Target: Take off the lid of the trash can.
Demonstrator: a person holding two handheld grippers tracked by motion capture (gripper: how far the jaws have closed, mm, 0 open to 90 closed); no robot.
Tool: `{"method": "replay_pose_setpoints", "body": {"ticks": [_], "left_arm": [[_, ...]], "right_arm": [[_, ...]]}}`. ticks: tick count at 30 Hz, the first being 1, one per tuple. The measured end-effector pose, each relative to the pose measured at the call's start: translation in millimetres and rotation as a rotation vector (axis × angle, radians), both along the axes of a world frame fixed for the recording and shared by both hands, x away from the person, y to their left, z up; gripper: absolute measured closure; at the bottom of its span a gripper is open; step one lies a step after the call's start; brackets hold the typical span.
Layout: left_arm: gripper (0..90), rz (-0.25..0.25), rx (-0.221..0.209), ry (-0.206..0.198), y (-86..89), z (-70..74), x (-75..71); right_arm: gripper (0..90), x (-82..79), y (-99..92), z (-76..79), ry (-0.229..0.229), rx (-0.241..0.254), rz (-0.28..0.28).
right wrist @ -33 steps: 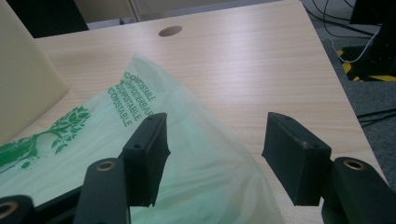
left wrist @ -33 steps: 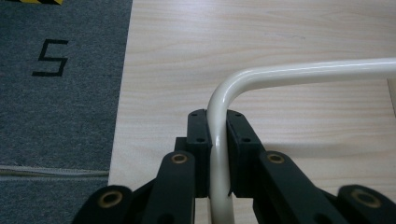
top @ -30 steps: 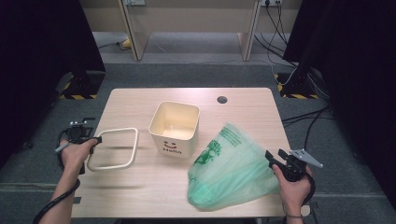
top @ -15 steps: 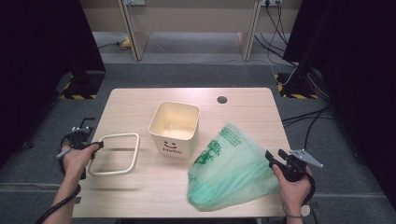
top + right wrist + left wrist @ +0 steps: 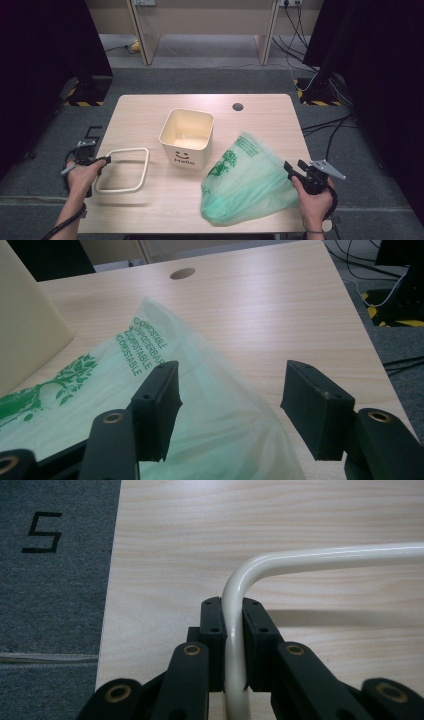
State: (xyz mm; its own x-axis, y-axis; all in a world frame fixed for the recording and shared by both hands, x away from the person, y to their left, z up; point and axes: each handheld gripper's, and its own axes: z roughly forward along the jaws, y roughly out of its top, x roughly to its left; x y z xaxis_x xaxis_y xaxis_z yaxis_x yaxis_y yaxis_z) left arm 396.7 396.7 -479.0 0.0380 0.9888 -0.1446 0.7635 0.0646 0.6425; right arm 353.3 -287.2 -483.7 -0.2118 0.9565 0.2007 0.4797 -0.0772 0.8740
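A cream rectangular ring (image 5: 122, 170) hangs low over the left of the wooden table (image 5: 270, 120), and my left gripper (image 5: 105, 160) is shut on its left side. In the left gripper view the ring's tube (image 5: 320, 557) runs straight up between the closed pads of that gripper (image 5: 232, 602). A cream open bin (image 5: 186, 137) with a smiley and "Hello" stands mid-table. A green translucent bag (image 5: 247, 182) lies front right. My right gripper (image 5: 290, 168) is at the bag's right end. Its jaws stand open (image 5: 232, 371) with the bag (image 5: 100, 390) spread beneath and between them.
A round cable hole (image 5: 238, 106) sits near the table's far edge. The bin's wall (image 5: 25, 325) rises at the left of the right gripper view. Grey carpet with a black floor mark (image 5: 42, 530) lies left of the table. Cables and dark stands surround the table.
My left gripper has sunk a little toward the tabletop and the near edge, taking the ring with it. The right gripper and the bag have stayed put.
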Motion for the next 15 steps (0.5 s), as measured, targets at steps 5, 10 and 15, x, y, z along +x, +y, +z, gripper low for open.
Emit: {"method": "replay_pose_setpoints", "body": {"ticks": [5,10,15], "left_arm": [[80.8,-0.002,0.003,-0.004,-0.5,-4.1,-3.0],[80.8,-0.012,0.009,-0.003,-2.4,-7.5,-5.9],[80.8,-0.020,0.014,-0.002,-5.2,-10.8,-7.1]], "right_arm": [[39.9,-0.1,0.1,0.1,0.000,0.000,-0.001],[39.9,-0.1,0.3,0.0,0.003,0.006,-0.003],[39.9,-0.2,0.0,0.3,0.002,0.000,-0.001]]}}
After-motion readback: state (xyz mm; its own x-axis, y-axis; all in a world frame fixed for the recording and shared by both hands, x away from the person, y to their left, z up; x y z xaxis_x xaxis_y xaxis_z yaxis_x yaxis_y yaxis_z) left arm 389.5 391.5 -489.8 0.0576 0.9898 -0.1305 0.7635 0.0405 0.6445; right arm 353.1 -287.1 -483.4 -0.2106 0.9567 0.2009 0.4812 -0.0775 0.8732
